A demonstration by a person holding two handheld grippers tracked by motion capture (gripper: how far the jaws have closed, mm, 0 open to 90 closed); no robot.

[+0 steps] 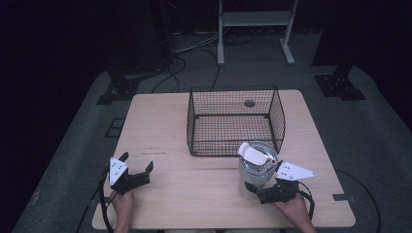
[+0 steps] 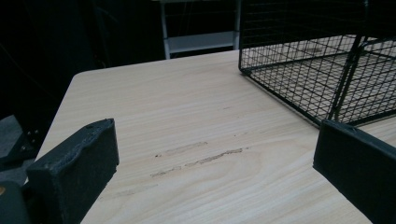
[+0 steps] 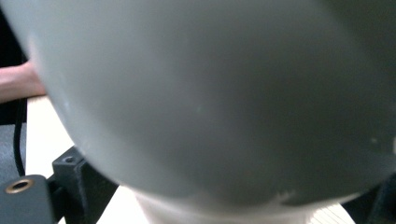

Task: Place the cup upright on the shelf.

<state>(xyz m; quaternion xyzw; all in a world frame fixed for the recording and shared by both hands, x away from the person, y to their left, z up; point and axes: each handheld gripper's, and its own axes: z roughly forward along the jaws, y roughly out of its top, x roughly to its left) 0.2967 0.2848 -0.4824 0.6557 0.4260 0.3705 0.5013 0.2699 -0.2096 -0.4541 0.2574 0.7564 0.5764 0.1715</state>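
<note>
looks like a lab or recording studio set up for staged manipulation work rather than a home: a lone light wooden table (image 1: 165,121) under focused light on grey carpet (image 1: 374,145), ringed by darkness and black drapes on the left and right. has black stand bases (image 1: 339,86) bolted down at the far left and far right of the table, loose cables (image 1: 180,63) snaking across the floor behind it, and the white legs of a metal frame (image 1: 255,29) at the far end.
</note>
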